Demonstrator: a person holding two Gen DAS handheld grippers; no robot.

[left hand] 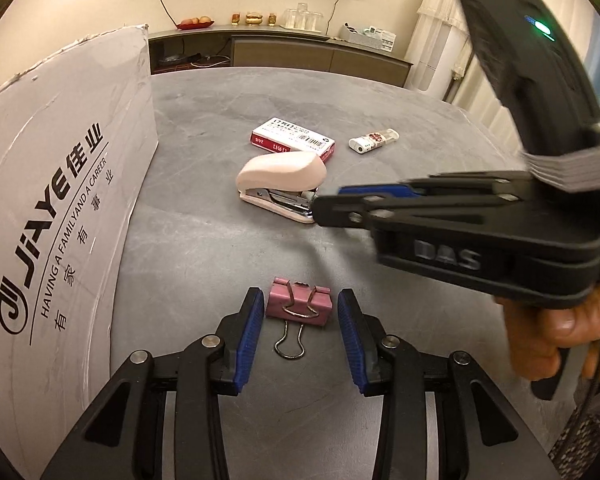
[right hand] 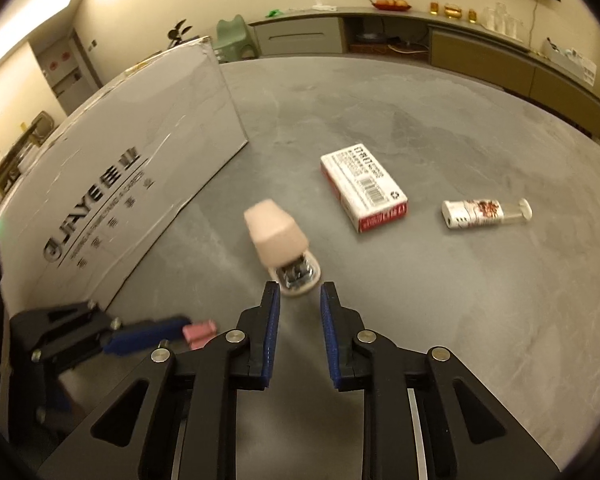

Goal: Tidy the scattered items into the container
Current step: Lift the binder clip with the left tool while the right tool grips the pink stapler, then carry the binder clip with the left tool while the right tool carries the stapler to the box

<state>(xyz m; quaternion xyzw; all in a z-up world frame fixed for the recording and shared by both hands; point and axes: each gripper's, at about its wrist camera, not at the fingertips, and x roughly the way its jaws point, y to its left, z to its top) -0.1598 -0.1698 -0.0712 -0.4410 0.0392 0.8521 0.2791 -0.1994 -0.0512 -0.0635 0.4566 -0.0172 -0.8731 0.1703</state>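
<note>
A pink binder clip (left hand: 299,306) lies on the grey table between the fingers of my left gripper (left hand: 300,300), which is open around it without touching. In the right wrist view the same clip (right hand: 199,332) shows at the left gripper's tips. A pale pink stapler (left hand: 282,184) (right hand: 282,254) sits mid-table. My right gripper (right hand: 299,294) is open just short of the stapler's metal end; in the left wrist view the right gripper (left hand: 320,208) reaches in from the right. Behind lie a red and white staple box (left hand: 294,142) (right hand: 364,192) and a small white correction tape (left hand: 374,140) (right hand: 486,213).
A large grey cardboard box (left hand: 60,200) (right hand: 132,168) printed JIAYE stands along the left side of the table (left hand: 204,264). A hand (left hand: 556,328) holds the right gripper's handle. A sideboard (left hand: 280,50) with fruit and glasses lines the far wall.
</note>
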